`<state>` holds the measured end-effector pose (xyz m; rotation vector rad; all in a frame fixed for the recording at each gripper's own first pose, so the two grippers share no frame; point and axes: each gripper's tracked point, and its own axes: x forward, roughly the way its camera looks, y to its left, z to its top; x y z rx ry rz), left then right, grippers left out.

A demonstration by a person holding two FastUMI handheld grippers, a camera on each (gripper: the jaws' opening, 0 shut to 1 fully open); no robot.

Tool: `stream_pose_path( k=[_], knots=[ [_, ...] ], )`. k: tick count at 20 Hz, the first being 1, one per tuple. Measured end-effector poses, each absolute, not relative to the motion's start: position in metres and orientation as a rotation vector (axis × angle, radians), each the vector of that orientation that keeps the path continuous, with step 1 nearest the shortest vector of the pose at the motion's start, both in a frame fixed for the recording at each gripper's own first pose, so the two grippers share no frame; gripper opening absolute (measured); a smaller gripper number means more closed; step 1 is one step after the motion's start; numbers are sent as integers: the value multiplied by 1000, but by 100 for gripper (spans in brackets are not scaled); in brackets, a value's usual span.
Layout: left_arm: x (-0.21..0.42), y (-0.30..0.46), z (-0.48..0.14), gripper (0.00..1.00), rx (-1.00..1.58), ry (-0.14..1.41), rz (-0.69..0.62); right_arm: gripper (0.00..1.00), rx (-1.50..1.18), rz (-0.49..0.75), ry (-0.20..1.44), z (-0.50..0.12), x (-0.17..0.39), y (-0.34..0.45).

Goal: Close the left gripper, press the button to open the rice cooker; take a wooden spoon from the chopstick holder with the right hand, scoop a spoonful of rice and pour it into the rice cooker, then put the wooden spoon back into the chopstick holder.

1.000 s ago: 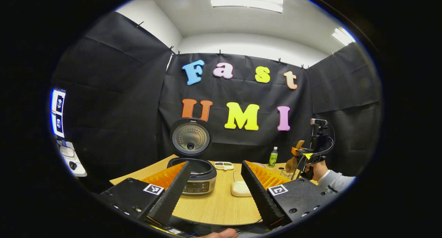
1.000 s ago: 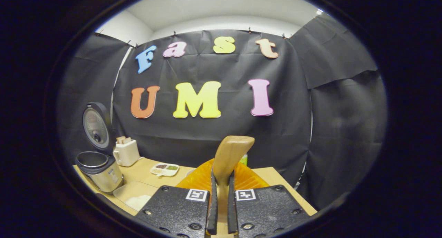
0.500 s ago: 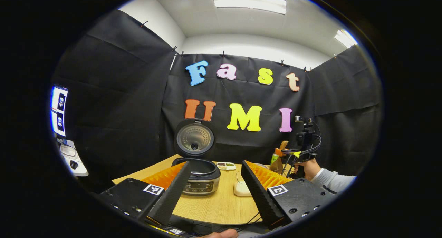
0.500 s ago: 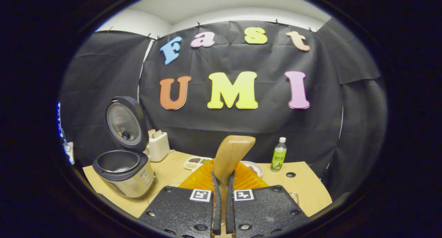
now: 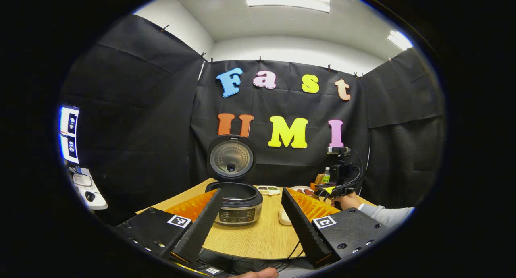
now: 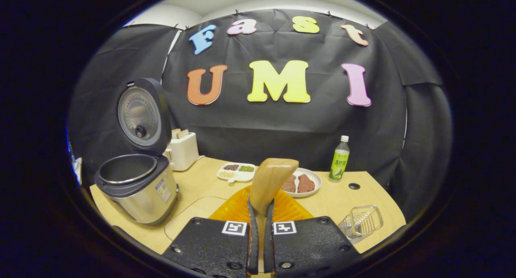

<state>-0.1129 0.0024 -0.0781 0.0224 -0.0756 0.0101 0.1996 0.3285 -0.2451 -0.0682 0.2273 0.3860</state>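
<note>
**Spoon in the right grip, rice dish just ahead and below**

Spoon handle first: in the right gripper view the right gripper [image 6: 260, 245] has its two fingers pressed against the wooden spoon [image 6: 270, 181], whose long axis runs forward and up from the jaws, bowl end uppermost. The left gripper [image 5: 250, 217] hangs back at the near edge of the table [image 5: 250, 237], fingers spread wide and holding nothing.

Just past the right gripper's fingers, slightly to the left in its own view, lies a shallow clear dish [image 6: 189, 217]; it is probably the rice container, though its contents are largely hidden there. In the left gripper view a pale dish [image 5: 283, 217] sits beside the cooker.

Further left stands the rice cooker [image 6: 135, 189], lid swung upright and pot exposed, so the button step looks finished. The right hand is plainly the nearer one to the dish; the coming scoop should need the spoon tipped forward and down.

To the right lies a clear wire-like basket [image 6: 360, 223], perhaps the chopstick holder. Beyond stand a plate [image 6: 300, 183] and a bottle [image 6: 340, 159].
</note>
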Motion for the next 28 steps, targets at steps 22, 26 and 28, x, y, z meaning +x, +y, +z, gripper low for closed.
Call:
stream_pose_path(
  k=[22,26,28],
  knots=[
    [-98,14,-92,94,55,-44,57,11,515,461,422,-287,209,352],
    [-98,13,-93,94,56,-41,50,11,682,438,461,-287,212,342],
    [-98,14,-94,94,49,-36,50,10,781,437,461,-283,212,335]
  ],
)
